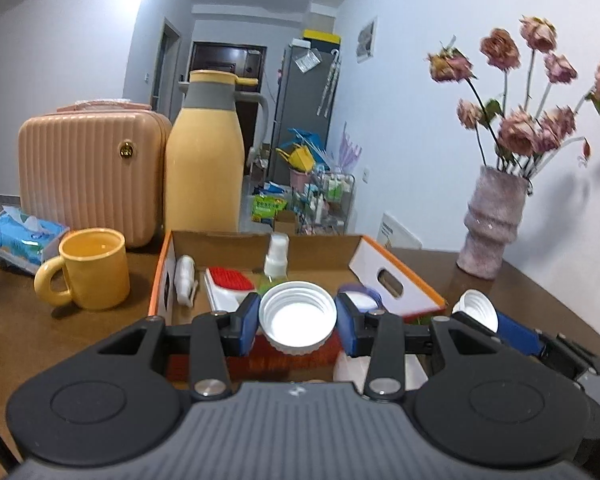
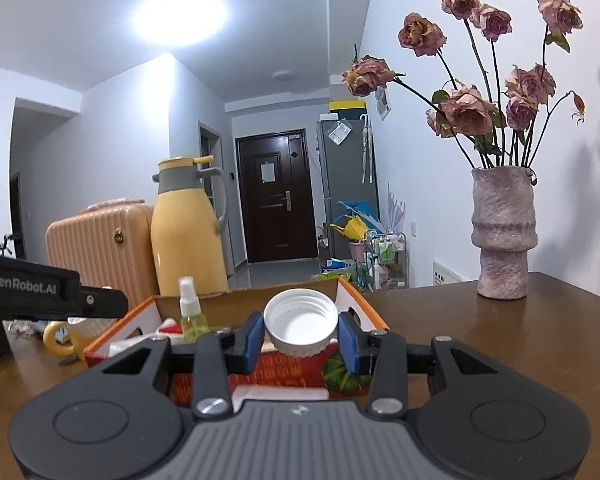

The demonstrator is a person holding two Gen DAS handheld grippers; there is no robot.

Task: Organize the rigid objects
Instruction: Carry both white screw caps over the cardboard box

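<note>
"GenRobot.AI" in grey letters on the black body of the left gripper (image 2: 40, 280), seen left of the right tool. Print on the box (image 2: 284, 372) front, just ahead of the fingers, is unreadable.

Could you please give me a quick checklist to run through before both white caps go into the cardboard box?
1. Left gripper clamped on its cap: ok, pads press both sides.
2. Right gripper clamped on its cap: ok.
3. Box open on top: ok.
4. Free spot on the box floor: cannot tell; the spray bottle, brush and grippers hide much of it.
5. Grippers apart from each other: ok, the right one sits to the side in the left view.
6. Mug outside the box, clear of the path: ok.
</note>
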